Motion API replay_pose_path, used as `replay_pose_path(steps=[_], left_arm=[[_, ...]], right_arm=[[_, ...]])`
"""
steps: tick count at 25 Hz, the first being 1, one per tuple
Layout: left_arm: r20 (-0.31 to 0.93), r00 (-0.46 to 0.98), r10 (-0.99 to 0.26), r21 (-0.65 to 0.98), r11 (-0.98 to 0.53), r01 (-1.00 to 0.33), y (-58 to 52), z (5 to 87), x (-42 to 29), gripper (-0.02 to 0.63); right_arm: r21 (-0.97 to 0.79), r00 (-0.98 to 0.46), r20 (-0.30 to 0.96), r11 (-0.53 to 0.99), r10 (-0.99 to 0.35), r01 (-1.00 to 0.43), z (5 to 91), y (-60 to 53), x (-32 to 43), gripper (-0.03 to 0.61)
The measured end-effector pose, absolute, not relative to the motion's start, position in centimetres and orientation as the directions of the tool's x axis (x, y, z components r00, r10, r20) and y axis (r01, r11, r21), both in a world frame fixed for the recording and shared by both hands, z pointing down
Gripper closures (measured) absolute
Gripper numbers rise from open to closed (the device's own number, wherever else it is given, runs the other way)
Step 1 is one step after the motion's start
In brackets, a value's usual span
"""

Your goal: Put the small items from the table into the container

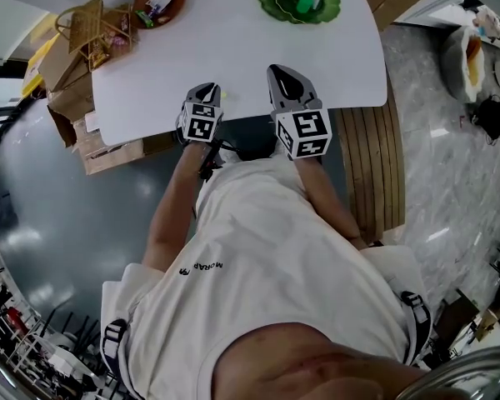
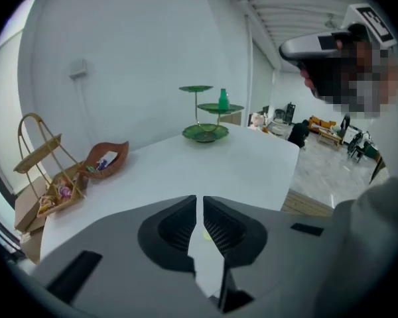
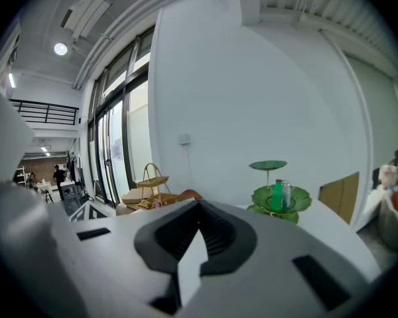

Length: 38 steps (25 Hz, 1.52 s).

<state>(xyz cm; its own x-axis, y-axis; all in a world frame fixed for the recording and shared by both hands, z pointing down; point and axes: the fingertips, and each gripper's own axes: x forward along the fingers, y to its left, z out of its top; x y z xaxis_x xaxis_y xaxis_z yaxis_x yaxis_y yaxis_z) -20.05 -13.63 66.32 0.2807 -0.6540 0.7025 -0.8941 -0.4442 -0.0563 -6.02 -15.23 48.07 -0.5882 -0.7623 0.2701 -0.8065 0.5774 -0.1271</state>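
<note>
Head view: both claws are at the near edge of the white worktop. A small yellow-green item lies just beside the left claw, well apart from the brown leaf-shaped dish at upper left.

Left gripper view: the jaws are almost together and grip nothing; the item shows through the slit.

Right gripper view: the right claw is closed and empty.

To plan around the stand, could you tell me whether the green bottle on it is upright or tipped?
Upright: the green bottle stands cap-up on the middle tier of the green tiered stand, in both gripper views.
</note>
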Motion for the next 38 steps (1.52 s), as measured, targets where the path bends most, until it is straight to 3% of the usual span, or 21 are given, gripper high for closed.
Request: replay_pose_path(steps=[14,21,38], left_arm=[[0.859,0.306,-0.410,-0.037,-0.646,-0.762,-11.9,73.5,-18.7,0.495],[0.894,0.289,-0.343,-0.033,-0.693,-0.720,-12.0,76.3,-18.6,0.492],[0.882,0.263,-0.391,-0.066,-0.656,-0.752,-13.6,76.0,-17.9,0.520]], right_arm=[[-0.128,-0.569,0.281,0.558,-0.773,-0.820,48.4,-15.6,-5.2,0.575],[-0.130,-0.553,0.294,0.541,-0.779,-0.831,48.9,-15.6,-4.5,0.575],[-0.119,-0.511,0.295,0.500,-0.807,-0.858,48.7,-15.2,-2.2,0.575]])
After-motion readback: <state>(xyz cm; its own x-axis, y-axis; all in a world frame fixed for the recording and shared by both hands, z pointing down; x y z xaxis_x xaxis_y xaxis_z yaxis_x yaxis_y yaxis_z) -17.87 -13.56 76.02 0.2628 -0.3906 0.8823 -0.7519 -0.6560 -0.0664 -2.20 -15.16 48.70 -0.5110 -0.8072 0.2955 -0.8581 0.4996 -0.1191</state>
